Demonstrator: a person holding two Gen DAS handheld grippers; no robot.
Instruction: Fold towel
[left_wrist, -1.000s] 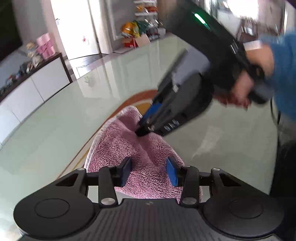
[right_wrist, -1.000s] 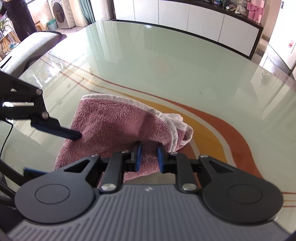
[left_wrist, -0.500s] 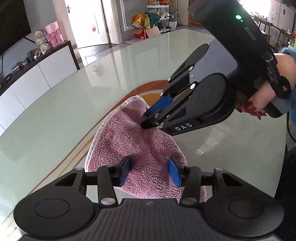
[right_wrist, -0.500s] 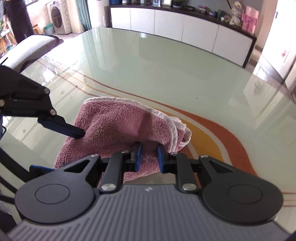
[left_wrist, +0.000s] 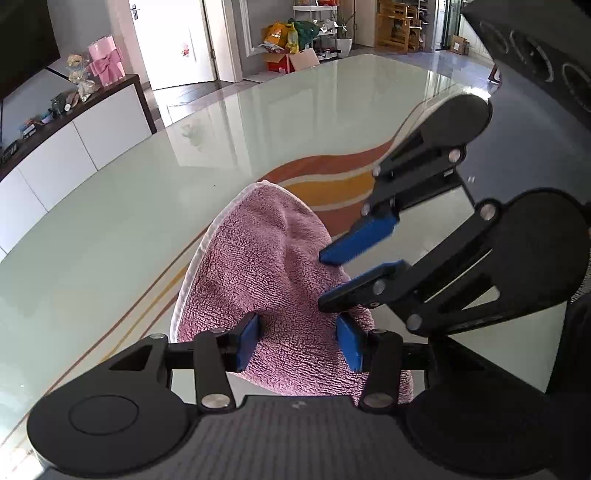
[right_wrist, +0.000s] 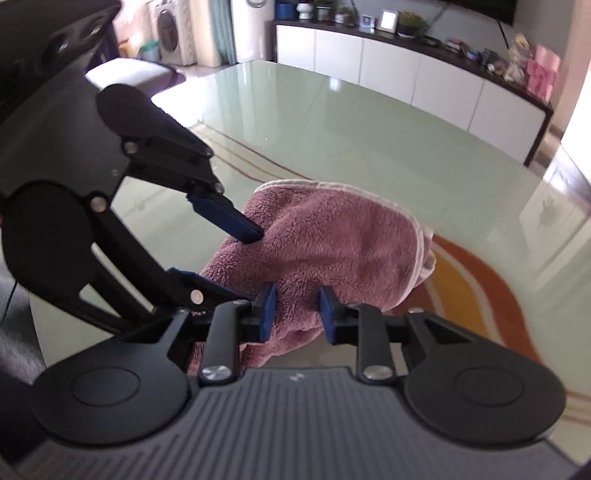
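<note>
A pink fluffy towel (left_wrist: 266, 266) with a white hem lies folded over in a lump on the pale green glass table (left_wrist: 147, 206). My left gripper (left_wrist: 298, 341) hovers over its near end, pads apart, terry between them without being pinched. In the right wrist view the left gripper (right_wrist: 251, 266) comes in from the left, its upper fingertip touching the towel (right_wrist: 332, 243). My right gripper (right_wrist: 298, 314) straddles a fold at the towel's other side, jaws a little apart. In the left wrist view the right gripper (left_wrist: 327, 278) sits at the towel's right edge.
Orange and brown curved stripes (left_wrist: 332, 184) run across the table beyond the towel. A low white cabinet (left_wrist: 74, 147) with a pink gift box (left_wrist: 105, 61) stands along the wall. A grey chair (right_wrist: 129, 74) is at the table's far left end.
My right gripper has slid from the towel's middle to its edge, closer to the left gripper, and its pads stand slightly wider. The left gripper has stayed over the near end.
</note>
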